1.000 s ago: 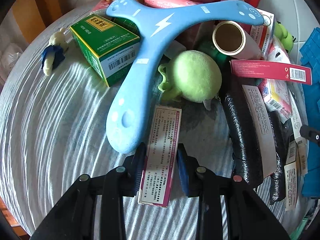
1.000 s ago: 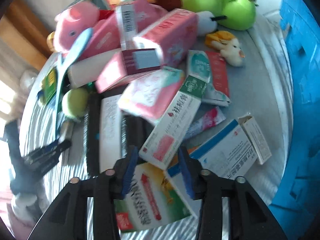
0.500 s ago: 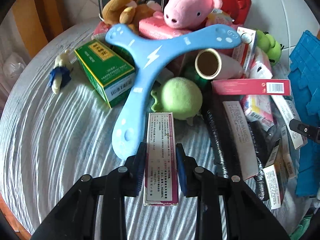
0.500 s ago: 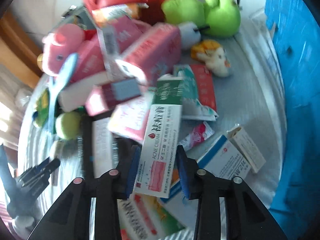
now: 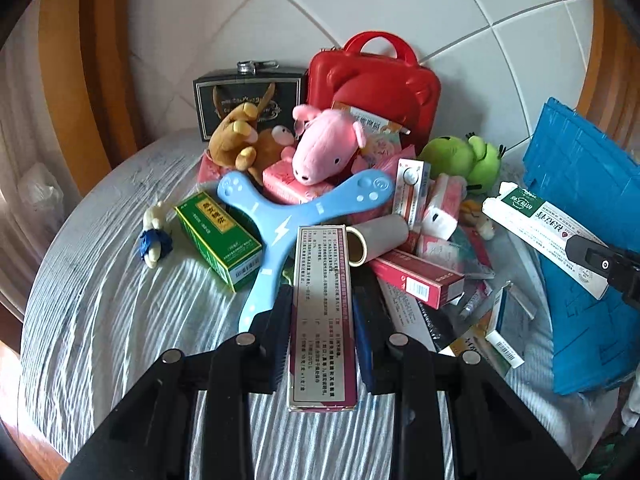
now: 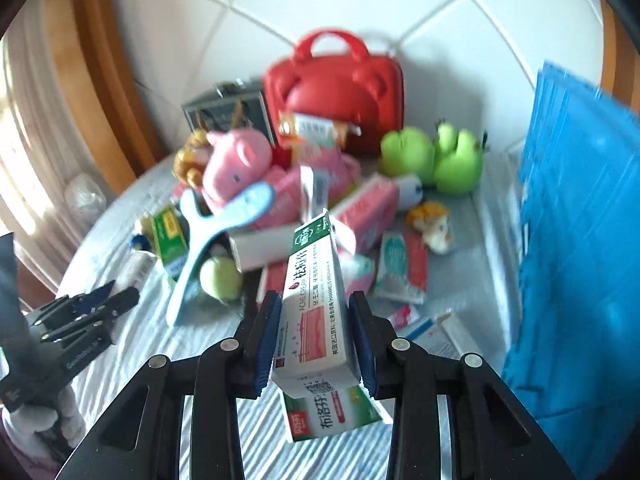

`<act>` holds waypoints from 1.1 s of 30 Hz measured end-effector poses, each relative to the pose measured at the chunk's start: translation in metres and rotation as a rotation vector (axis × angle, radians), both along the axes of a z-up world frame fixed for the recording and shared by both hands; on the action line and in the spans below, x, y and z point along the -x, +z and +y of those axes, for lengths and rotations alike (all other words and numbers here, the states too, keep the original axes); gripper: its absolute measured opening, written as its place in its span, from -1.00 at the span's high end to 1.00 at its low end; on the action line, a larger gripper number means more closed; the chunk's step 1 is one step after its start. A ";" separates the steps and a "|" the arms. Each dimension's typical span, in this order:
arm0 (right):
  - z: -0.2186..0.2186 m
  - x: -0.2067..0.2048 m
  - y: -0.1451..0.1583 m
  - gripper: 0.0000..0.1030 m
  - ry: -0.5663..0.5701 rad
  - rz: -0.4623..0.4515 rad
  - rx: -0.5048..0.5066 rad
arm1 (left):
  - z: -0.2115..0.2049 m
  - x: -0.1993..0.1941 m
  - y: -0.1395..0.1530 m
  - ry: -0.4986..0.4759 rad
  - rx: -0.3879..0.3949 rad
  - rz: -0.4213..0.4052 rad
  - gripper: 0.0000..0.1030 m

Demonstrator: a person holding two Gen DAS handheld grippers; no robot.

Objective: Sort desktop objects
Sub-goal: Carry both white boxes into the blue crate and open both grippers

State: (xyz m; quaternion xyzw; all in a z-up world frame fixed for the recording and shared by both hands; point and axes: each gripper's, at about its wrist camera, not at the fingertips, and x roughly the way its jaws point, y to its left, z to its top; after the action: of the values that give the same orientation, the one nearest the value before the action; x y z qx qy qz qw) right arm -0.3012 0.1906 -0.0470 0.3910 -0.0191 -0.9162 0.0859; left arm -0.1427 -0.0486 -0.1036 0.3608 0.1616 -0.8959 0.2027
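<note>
Covering the round bench (image 5: 104,320), a grey striped cloth carries clutter before a white tiled wall (image 5: 400,8). Left tool (image 5: 322,332) clamps a maroon-edged carton (image 5: 322,320); right tool (image 6: 316,340) clamps a white-and-green cream box (image 6: 314,312), both mid-frame above the bench.

A home room, lived-in: white tiled wall (image 5: 400,8) with diagonal grout, wooden trim (image 5: 84,92), and a cloth-covered surface (image 5: 100,320) heaped with plush toys like a pink pig (image 5: 324,150), medicine cartons, and a red carry case (image 5: 376,84).
</note>
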 end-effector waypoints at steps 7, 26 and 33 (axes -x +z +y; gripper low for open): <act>0.028 -0.040 0.067 0.33 -0.049 0.191 0.009 | 0.036 0.010 0.065 -0.077 0.078 0.129 0.46; 0.239 -0.135 0.142 0.33 -0.482 0.385 -0.056 | 0.259 0.102 0.207 -0.461 0.146 0.366 0.46; 0.303 -0.152 0.121 0.33 -0.563 0.300 -0.085 | 0.355 0.137 0.203 -0.593 0.143 0.278 0.46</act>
State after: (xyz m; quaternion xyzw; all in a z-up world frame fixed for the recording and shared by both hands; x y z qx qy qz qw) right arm -0.1493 0.4935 0.0744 0.2342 -0.0756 -0.9513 -0.1855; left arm -0.2792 0.3066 0.0994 0.2514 0.0123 -0.9655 -0.0661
